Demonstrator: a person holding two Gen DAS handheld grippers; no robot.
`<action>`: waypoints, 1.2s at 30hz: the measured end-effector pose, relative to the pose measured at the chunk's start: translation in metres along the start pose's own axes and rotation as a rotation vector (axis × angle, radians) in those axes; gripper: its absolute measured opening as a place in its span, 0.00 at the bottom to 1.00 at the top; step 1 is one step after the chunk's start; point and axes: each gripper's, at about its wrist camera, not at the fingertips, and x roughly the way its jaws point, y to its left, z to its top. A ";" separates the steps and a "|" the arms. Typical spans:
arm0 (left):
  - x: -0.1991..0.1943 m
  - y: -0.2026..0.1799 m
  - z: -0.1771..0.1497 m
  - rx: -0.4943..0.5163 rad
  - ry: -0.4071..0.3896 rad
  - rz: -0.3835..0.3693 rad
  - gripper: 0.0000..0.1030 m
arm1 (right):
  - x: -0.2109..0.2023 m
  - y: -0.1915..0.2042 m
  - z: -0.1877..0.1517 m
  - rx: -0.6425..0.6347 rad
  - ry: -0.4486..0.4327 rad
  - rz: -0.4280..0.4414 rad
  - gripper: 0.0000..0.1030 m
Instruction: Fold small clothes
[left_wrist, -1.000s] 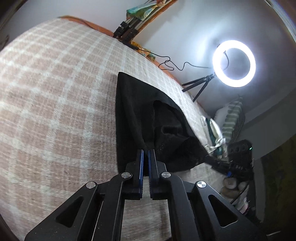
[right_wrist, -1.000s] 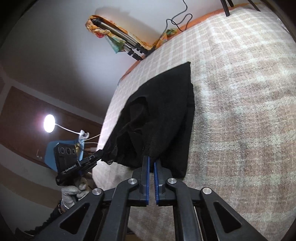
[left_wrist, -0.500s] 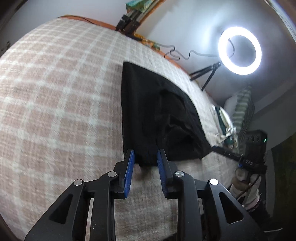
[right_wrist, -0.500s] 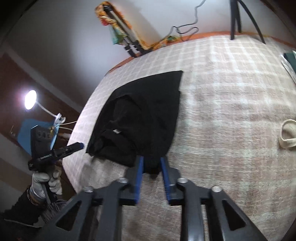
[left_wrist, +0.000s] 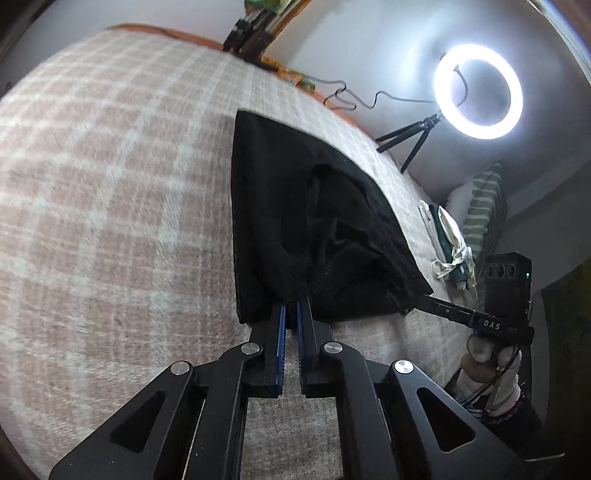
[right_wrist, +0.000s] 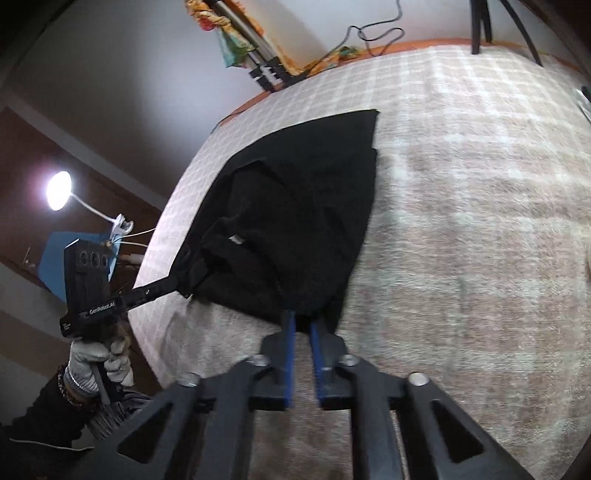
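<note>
- Pinching the near-left corner of the black garment (left_wrist: 295, 221), the left hand-held gripper (left_wrist: 290, 310) has its blue-lined fingers drawn close together with cloth gathered between them; that looks like a grip meant to carry the hem over for a fold.
- Black garment: it lies on the bed's checked blanket (left_wrist: 110, 221), mostly flat at its far end, while the near part is rumpled and bunched into a ridge. I would judge the bunching comes from both near corners being held at once.
- Right hand-held gripper (right_wrist: 301, 325): clenched on the garment's near-right corner, its fingers narrowly apart with dark fabric filling the gap. From the left wrist view its long black nose meets the cloth's edge, with the gloved right hand (left_wrist: 491, 369) underneath.
- Holding the two near corners probably keeps the hem taut, so it can be lifted evenly towards the far edge.
- Well to the right, a ring light (left_wrist: 478, 90) on a tripod stands at the bed's edge, and other clothes (left_wrist: 450, 240) lie apart from the black one.
</note>
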 end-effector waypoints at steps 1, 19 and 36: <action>-0.004 0.000 0.000 0.011 -0.011 0.010 0.04 | -0.003 0.004 0.000 -0.018 -0.011 0.001 0.01; -0.025 0.000 -0.004 0.026 -0.032 0.068 0.21 | -0.038 -0.008 0.002 -0.058 -0.090 -0.147 0.30; 0.008 -0.025 0.014 0.122 -0.046 0.126 0.25 | -0.006 0.031 0.101 -0.245 -0.203 -0.132 0.29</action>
